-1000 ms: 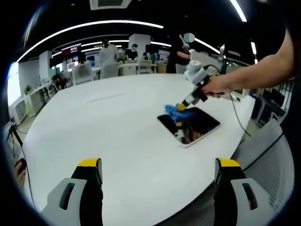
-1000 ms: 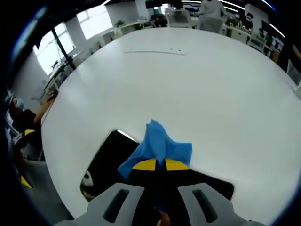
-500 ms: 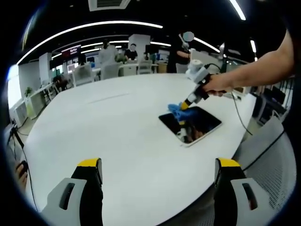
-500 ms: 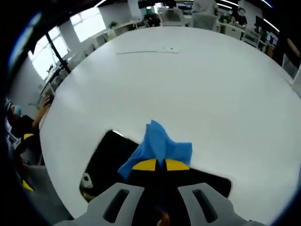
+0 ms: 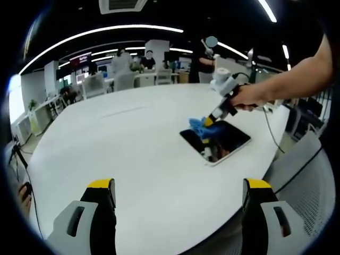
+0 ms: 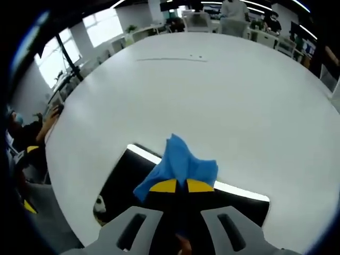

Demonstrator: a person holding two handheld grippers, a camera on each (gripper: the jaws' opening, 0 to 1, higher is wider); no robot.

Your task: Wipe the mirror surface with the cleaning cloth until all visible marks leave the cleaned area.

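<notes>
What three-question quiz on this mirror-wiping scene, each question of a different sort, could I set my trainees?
1. True or false: the left tool is holding the blue cloth.
2. Which tool grips the cloth? A. left B. right C. neither
3. Fill in: the mirror lies flat on the white ____.

Key:
1. False; its jaws stand apart with nothing between them.
2. B; its jaws are closed on the cloth, at the mirror's far edge.
3. table

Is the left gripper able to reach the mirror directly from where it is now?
Probably yes. The left gripper is open and holds nothing, with bare white table between it and the mirror; however, the right gripper already presses the blue cloth on its far edge.
</notes>
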